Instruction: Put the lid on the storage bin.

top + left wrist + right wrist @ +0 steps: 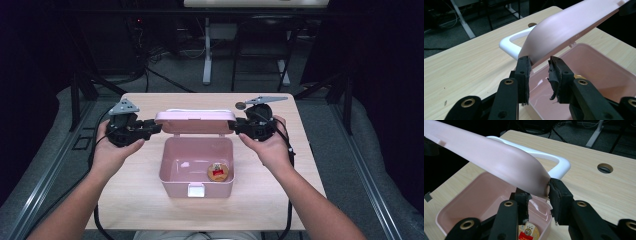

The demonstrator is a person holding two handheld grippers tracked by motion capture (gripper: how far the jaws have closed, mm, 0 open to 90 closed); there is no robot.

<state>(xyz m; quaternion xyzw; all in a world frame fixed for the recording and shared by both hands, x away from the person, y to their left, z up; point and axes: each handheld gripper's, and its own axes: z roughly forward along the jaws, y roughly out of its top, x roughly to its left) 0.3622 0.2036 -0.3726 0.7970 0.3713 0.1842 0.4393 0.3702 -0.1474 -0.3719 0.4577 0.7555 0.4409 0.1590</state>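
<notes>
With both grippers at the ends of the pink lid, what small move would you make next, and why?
Probably swing the lid down onto the box: the left gripper and right gripper each straddle a lid end, it stands raised on its hinge, and the round item already lies inside.

Overhead light on the tabletop (135, 200), even and soft; surroundings fall to near-black. High view low-res, slightly soft. Gripper views sharper, mild edge distortion. Pink lid (499, 160) shows soft sheen, no hard glare. Shadows faint.

Lid (195, 121) raised behind box (172, 170), token (218, 172) in box's front-right, grippers at lid ends.
</notes>
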